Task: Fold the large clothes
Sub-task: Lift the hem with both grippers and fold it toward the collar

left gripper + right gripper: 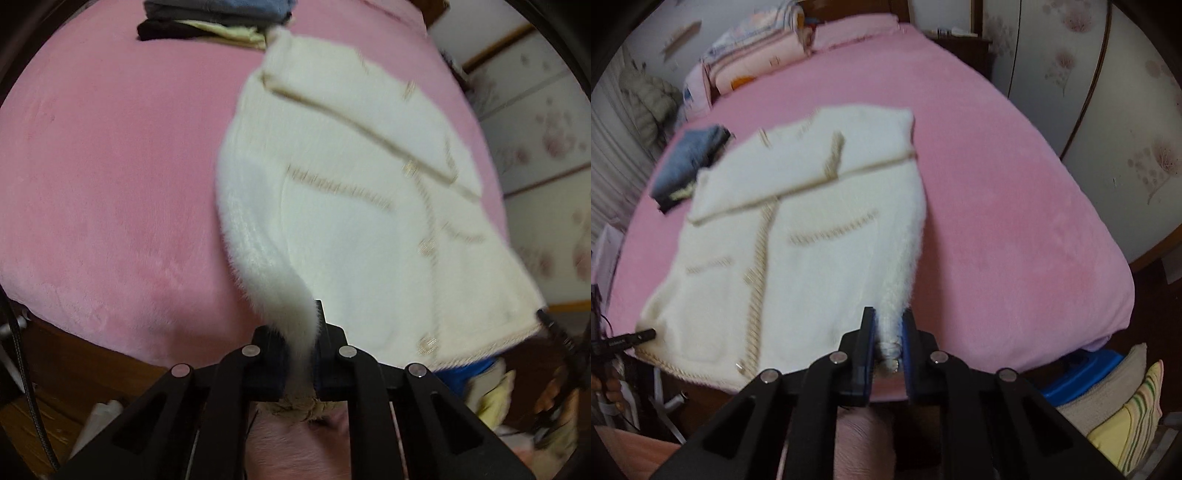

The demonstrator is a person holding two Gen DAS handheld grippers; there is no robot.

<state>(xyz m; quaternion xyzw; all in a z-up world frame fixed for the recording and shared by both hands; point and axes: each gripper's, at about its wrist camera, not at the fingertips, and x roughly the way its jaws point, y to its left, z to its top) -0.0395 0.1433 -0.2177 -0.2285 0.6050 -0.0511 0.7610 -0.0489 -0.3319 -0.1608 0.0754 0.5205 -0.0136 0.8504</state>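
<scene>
A fluffy white cardigan (351, 192) with beige trim and buttons lies spread on a pink bed (110, 166), its upper part folded over. My left gripper (299, 343) is shut on one bottom corner of the cardigan, at the bed's near edge. In the right wrist view the same cardigan (798, 240) shows, and my right gripper (890, 339) is shut on its other bottom corner. The left gripper's tip (642, 335) shows at the far hem corner in the right wrist view, and the right gripper's tip (550, 325) shows in the left wrist view.
A stack of folded clothes (214, 18) lies at the far side of the bed, also in the right wrist view (687, 166). Folded quilts (757, 55) sit at the head of the bed. Wardrobe doors (1108, 92) stand right. More clothes (1126, 406) lie below the bed edge.
</scene>
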